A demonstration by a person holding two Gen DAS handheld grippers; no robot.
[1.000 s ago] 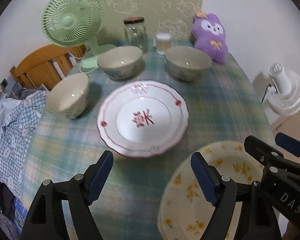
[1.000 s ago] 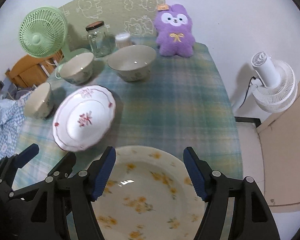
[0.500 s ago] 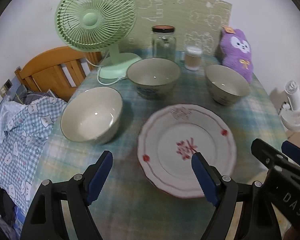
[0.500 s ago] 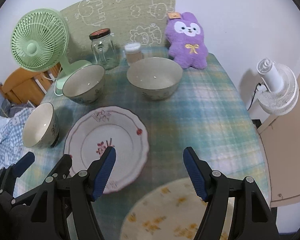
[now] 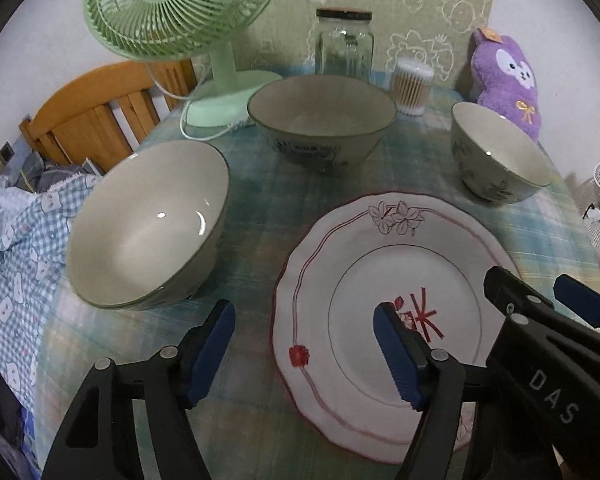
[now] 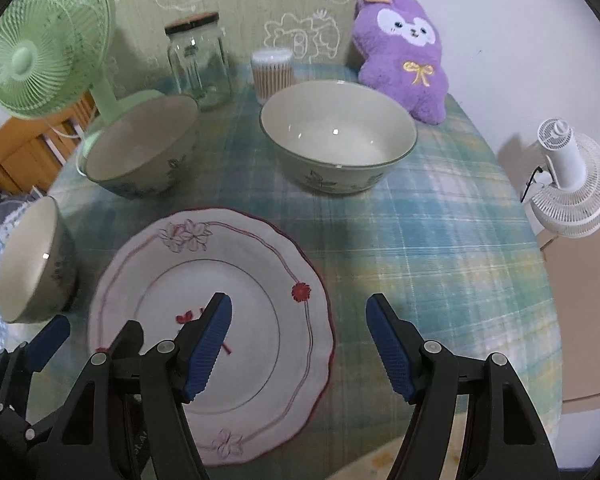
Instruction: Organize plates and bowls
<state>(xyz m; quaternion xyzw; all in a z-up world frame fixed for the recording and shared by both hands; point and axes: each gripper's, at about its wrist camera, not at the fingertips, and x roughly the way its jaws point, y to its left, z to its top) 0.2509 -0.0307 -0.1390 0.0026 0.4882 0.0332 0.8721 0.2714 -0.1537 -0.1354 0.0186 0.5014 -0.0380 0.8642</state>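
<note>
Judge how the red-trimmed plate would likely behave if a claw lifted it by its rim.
The red-trimmed plate looks like glazed ceramic, so probably rigid, fragile and slippery. Its wide, shallow shape suggests it would tilt when gripped at one edge. It lies flat on the tablecloth, so unlikely to roll.

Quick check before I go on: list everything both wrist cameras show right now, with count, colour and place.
plate: 1, white with red trim and flowers, near centre of the table, below both grippers
bowls: 3, cream inside, leaf-patterned outside, behind and left of the plate
yellow-flowered plate: 1, only a sliver, near edge
tablecloth: 1, green-blue plaid
desk fan: 1, green, back left
jar: 1, clear, lidded, back
cotton swab tub: 1, back
plush toy: 1, purple, back right
white fan: 1, right, off the table
chair: 1, wooden, left
left gripper: blue pads, closing, nothing between
right gripper: blue pads, open
</note>
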